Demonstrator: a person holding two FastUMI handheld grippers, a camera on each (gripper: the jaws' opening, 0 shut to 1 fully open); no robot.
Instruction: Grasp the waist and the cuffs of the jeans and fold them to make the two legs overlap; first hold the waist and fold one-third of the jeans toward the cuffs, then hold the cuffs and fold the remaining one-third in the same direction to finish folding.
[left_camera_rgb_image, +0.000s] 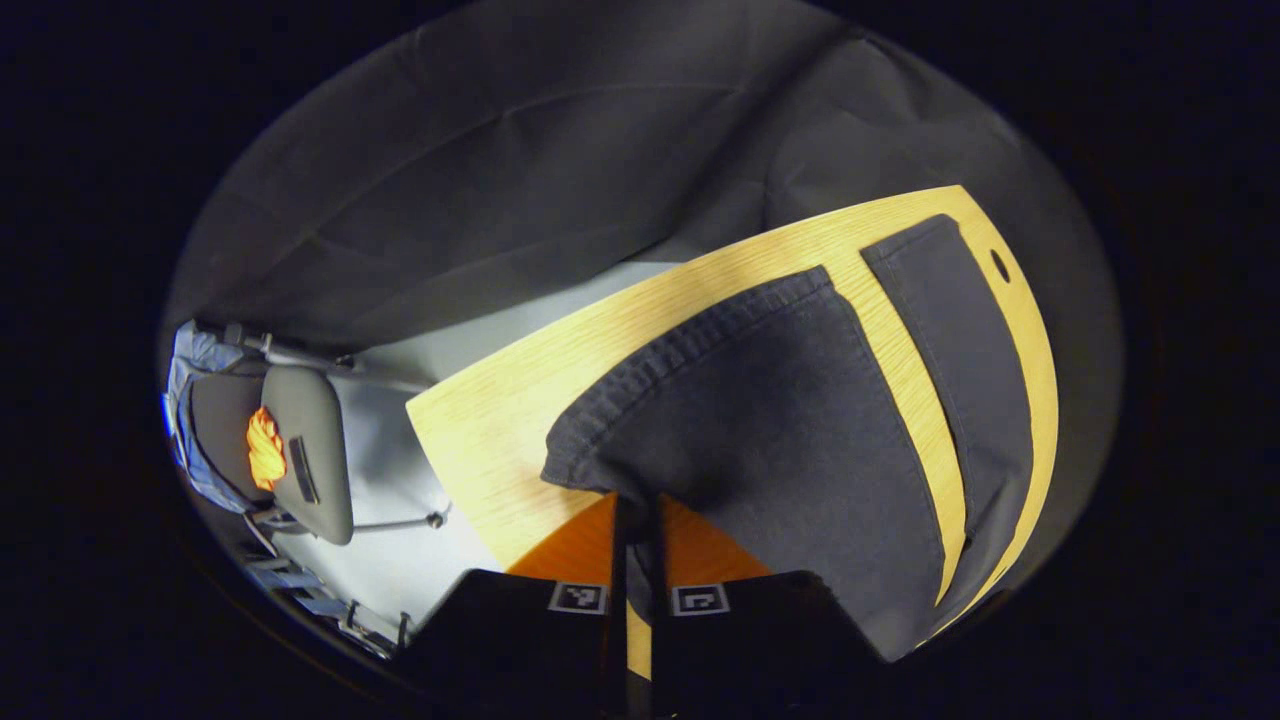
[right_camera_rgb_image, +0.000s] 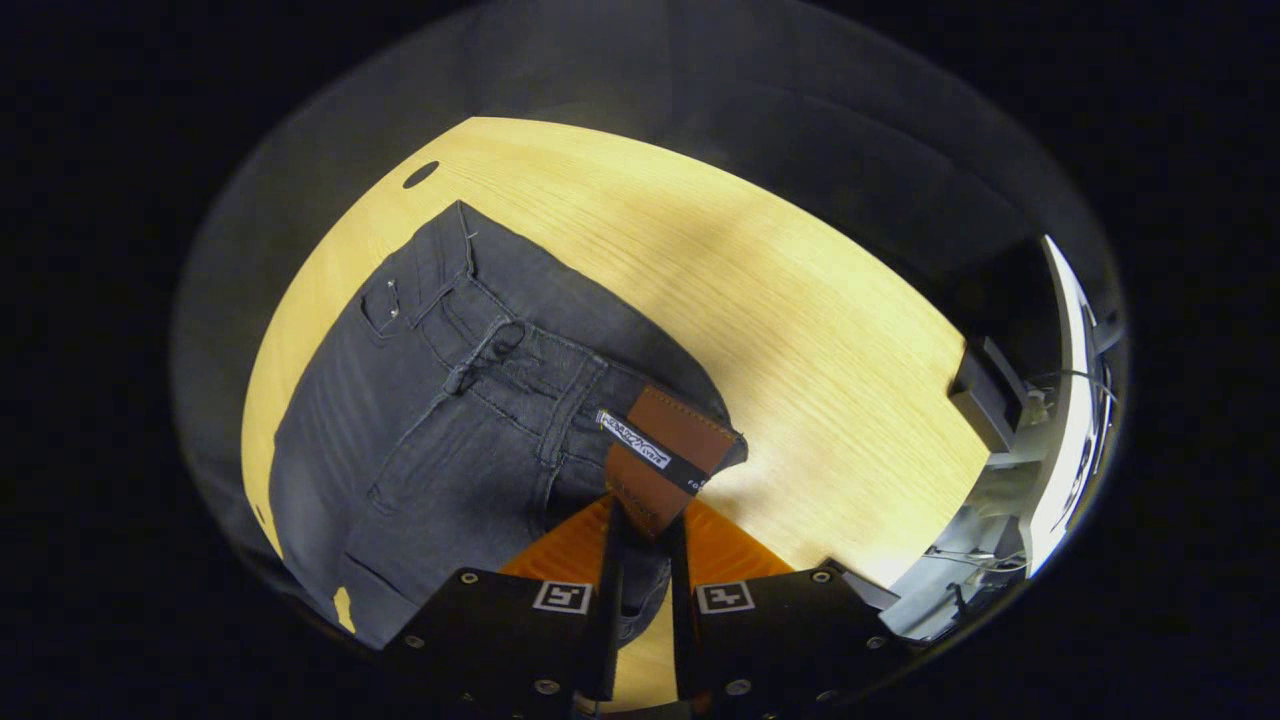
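Dark grey jeans lie spread on a light wooden table (left_camera_rgb_image: 500, 420). In the left gripper view the near leg's cuff (left_camera_rgb_image: 700, 340) has its hemmed edge towards me, and the other leg (left_camera_rgb_image: 960, 350) lies apart to the right. My left gripper (left_camera_rgb_image: 637, 500) is shut on the cuff's near corner. In the right gripper view the waist (right_camera_rgb_image: 480, 370) shows its button, belt loops and a brown leather patch (right_camera_rgb_image: 665, 450). My right gripper (right_camera_rgb_image: 645, 520) is shut on the waistband at that patch, which is lifted slightly.
A grey chair (left_camera_rgb_image: 300, 450) stands on the pale floor left of the table. A round cable hole (left_camera_rgb_image: 999, 265) sits near the table's far edge. Equipment and cables (right_camera_rgb_image: 1020, 440) stand beyond the table's right end. Black cloth walls surround the booth.
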